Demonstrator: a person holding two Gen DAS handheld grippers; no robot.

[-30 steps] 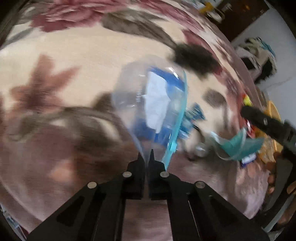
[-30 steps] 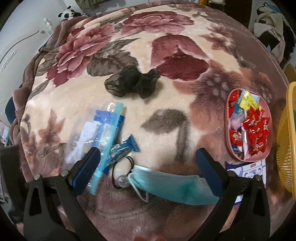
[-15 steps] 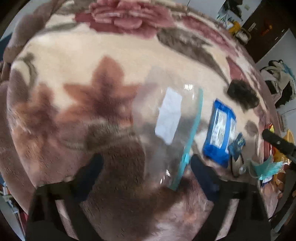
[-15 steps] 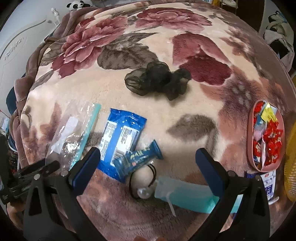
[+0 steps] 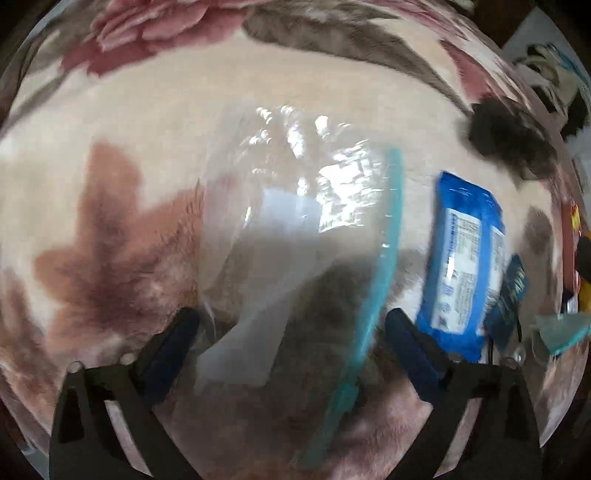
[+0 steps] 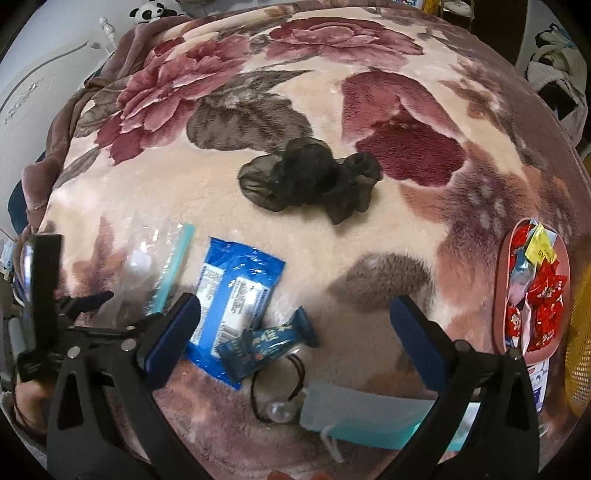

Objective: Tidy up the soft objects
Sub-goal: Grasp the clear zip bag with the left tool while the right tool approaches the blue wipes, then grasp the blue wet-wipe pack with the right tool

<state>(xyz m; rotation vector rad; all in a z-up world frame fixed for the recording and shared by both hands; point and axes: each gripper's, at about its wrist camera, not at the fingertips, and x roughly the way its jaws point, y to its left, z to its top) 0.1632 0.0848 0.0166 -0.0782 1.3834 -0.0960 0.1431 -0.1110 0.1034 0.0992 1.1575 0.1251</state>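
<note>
A clear zip bag (image 5: 295,229) with a teal seal strip lies flat on the floral blanket; it also shows in the right wrist view (image 6: 155,266). My left gripper (image 5: 291,332) is open, its fingers either side of the bag's near end. A blue wipes pack (image 6: 236,302) and a small blue snack bar (image 6: 269,343) lie right of the bag. A black sheer cloth (image 6: 310,181) lies further back. A teal face mask (image 6: 369,417) and a black hair tie (image 6: 277,391) lie near my right gripper (image 6: 291,328), which is open and empty above them.
A pink tray (image 6: 502,295) of wrapped candies sits at the right edge, with a yellow basket (image 6: 580,339) beyond it. The floral blanket (image 6: 295,92) covers the whole surface. A white wall and a panda toy (image 6: 147,7) are at the back left.
My left gripper opened and let go of the clear bag, which now lies flat left of the blue pack. The left gripper then moved closer to the bag. The right gripper stayed open.
</note>
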